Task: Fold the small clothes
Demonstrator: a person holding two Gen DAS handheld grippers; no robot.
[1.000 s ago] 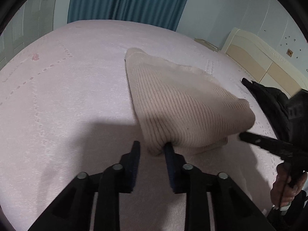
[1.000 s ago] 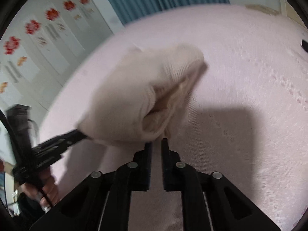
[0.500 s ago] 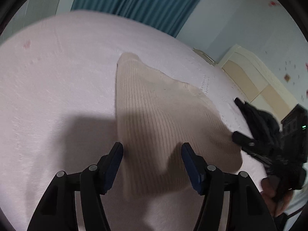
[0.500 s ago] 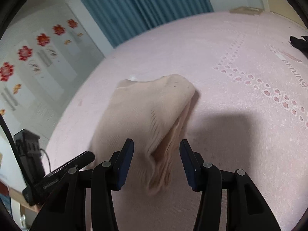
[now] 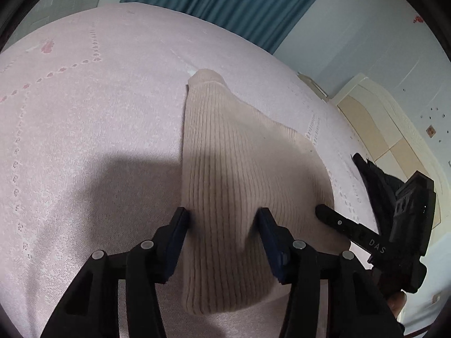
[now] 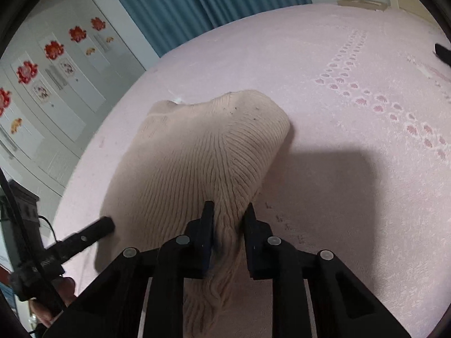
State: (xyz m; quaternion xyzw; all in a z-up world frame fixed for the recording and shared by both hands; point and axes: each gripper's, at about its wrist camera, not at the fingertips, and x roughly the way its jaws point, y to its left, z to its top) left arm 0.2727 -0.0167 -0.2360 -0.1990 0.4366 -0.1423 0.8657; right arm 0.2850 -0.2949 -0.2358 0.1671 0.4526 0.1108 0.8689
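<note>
Left wrist view: left gripper (image 5: 222, 221) closing around the sweater's (image 5: 239, 169) edge on the bed (image 5: 84, 112); right gripper (image 6: 227, 217) closing on bunched sweater.

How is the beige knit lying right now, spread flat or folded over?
Folded. The beige knit lies doubled on the pink bedspread, layered edges showing between the closing right gripper fingers.

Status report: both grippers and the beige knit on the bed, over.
Left gripper closing astride the beige knit. Right gripper closing on its bunched edge. Knit lies on the pink bedspread. Nothing in the way.
</note>
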